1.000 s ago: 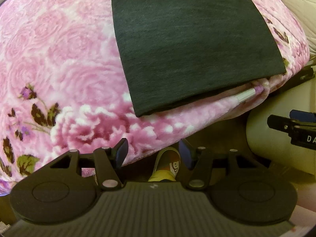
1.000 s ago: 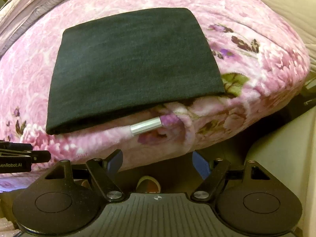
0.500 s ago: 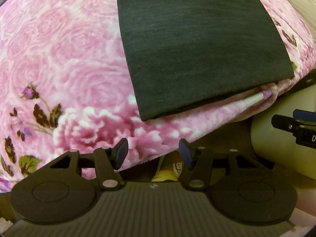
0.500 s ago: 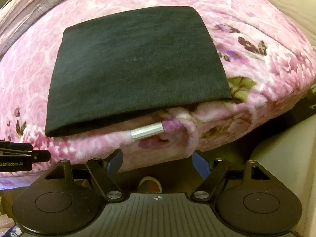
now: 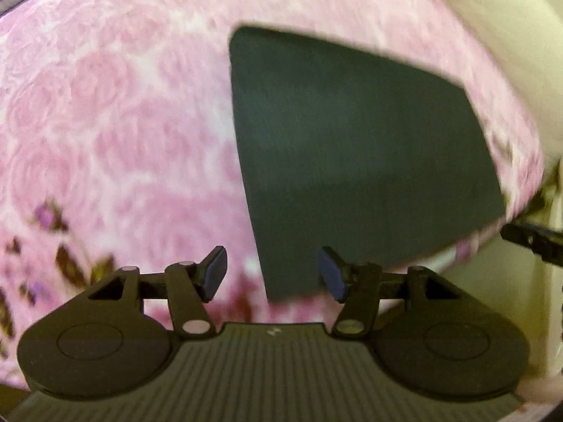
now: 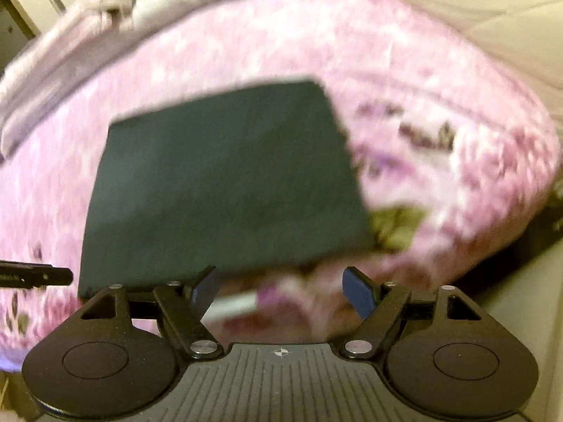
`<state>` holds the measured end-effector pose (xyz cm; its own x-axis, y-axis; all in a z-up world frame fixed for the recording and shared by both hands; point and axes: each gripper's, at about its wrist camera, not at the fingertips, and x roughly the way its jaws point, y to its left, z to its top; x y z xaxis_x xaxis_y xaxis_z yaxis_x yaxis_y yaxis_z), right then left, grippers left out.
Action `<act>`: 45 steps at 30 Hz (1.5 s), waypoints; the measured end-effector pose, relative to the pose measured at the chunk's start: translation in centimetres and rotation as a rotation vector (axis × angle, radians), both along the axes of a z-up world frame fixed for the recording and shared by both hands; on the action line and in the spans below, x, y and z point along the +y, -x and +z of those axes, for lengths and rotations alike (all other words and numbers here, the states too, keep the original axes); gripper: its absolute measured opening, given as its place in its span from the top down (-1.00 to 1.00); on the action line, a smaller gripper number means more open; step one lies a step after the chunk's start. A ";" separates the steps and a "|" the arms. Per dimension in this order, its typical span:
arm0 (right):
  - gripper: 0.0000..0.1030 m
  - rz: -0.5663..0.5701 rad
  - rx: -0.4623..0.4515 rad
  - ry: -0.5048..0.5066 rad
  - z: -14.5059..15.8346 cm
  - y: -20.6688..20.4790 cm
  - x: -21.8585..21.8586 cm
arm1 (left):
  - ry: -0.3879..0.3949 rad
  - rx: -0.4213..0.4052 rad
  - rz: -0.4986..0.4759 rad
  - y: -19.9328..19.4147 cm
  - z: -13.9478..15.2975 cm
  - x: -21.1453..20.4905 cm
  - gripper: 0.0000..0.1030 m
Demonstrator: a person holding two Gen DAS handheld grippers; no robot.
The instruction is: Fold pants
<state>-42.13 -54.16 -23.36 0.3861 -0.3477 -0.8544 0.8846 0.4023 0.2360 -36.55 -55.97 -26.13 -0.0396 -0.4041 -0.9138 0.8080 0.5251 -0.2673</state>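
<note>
Both hand-held grippers [image 5: 271, 274] [image 6: 281, 290] pulled back, wide, empty; pants [image 6: 225, 183] neat dark rectangle.

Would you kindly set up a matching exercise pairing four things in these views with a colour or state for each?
Things:
1. folded pants
2. blanket
3. left claw
4. small tube below the pants' near edge

Descriptions:
A. pink with a floral print
B. open, holding nothing
C. dark, lying flat in a neat rectangle
D. silvery white, partly tucked into the blanket's edge

Pairs: 1-C, 2-A, 3-B, 4-D
</note>
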 end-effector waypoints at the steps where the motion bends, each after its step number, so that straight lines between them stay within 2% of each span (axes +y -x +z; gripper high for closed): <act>1: -0.45 -0.006 -0.028 0.017 0.0 0.5 -1.1 | 0.033 0.019 0.026 -0.5 -0.3 -0.3 -0.11; 3: -0.45 -0.009 -0.089 0.029 -0.4 1.3 -3.3 | 0.105 0.064 0.089 -1.8 -1.5 -1.1 -0.15; 5: -0.45 0.000 -0.157 0.015 -1.2 1.8 -5.8 | 0.142 0.104 0.115 -3.2 -2.7 -1.8 -0.15; 8: -0.45 0.027 -0.247 -0.063 -3.2 2.1 -9.0 | 0.176 0.181 0.139 -4.8 -5.1 -2.7 -0.15; 12: -0.44 0.021 -0.293 -0.155 -6.0 1.9 -12.3 | 0.222 0.273 0.179 -6.2 -7.1 -2.8 -0.15; 16: -0.44 0.011 -0.404 -0.229 -7.2 2.8 -14.4 | 0.283 0.377 0.209 -7.6 -8.4 -2.8 -0.15; 20: -0.32 0.060 -0.427 -0.263 -7.8 1.8 -15.7 | 0.355 0.506 0.250 -9.1 -9.7 -4.0 -0.16; 24: -0.30 0.112 -0.424 -0.277 -8.3 0.4 -16.3 | 0.381 0.562 0.237 -9.7 -10.6 -5.6 -0.21; 26: -0.20 0.109 -0.434 -0.295 -8.3 0.5 -16.2 | 0.382 0.579 0.225 -9.9 -10.8 -5.7 -0.14; 27: -0.03 0.114 -0.432 -0.309 -8.4 0.7 -16.1 | 0.381 0.581 0.210 -10.0 -10.9 -5.5 -0.08; 28: 0.06 0.118 -0.434 -0.330 -8.5 1.0 -15.9 | 0.372 0.586 0.196 -10.0 -11.0 -5.5 0.00; 31: 0.09 0.073 -0.456 -0.357 -8.7 1.6 -15.5 | 0.360 0.592 0.146 -9.7 -11.1 -5.2 0.03; 33: 0.09 0.056 -0.440 -0.355 -8.7 0.7 -15.8 | 0.352 0.587 0.121 -9.8 -11.2 -5.9 0.03; 34: 0.14 0.043 -0.441 -0.351 -8.8 0.2 -16.0 | 0.356 0.592 0.118 -9.9 -11.3 -6.4 0.10; 35: 0.21 0.026 -0.454 -0.351 -8.9 -0.2 -16.0 | 0.356 0.597 0.117 -10.0 -11.4 -6.9 0.16; 36: 0.45 0.011 -0.469 -0.356 -9.0 -0.5 -16.0 | 0.351 0.595 0.114 -10.0 -11.4 -7.2 0.22; 37: 0.50 -0.002 -0.469 -0.357 -9.0 -0.9 -15.9 | 0.345 0.587 0.107 -10.1 -11.3 -7.2 0.37; 38: 0.53 -0.008 -0.457 -0.342 -8.8 -1.2 -15.6 | 0.343 0.578 0.107 -10.2 -11.2 -7.2 0.52; 40: 0.65 -0.023 -0.459 -0.323 -7.9 -0.9 -15.1 | 0.348 0.579 0.100 -10.4 -10.7 -6.8 0.68; 45: 0.69 -0.022 -0.457 -0.255 -3.8 -1.5 -14.4 | 0.336 0.527 0.094 -10.4 -7.7 -7.8 0.77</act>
<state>-40.58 -68.51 -27.17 0.7343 -0.1623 -0.6592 0.6760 0.2644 0.6879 -26.13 -63.80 -33.84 -0.4006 -0.6891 -0.6038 0.4771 0.4057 -0.7796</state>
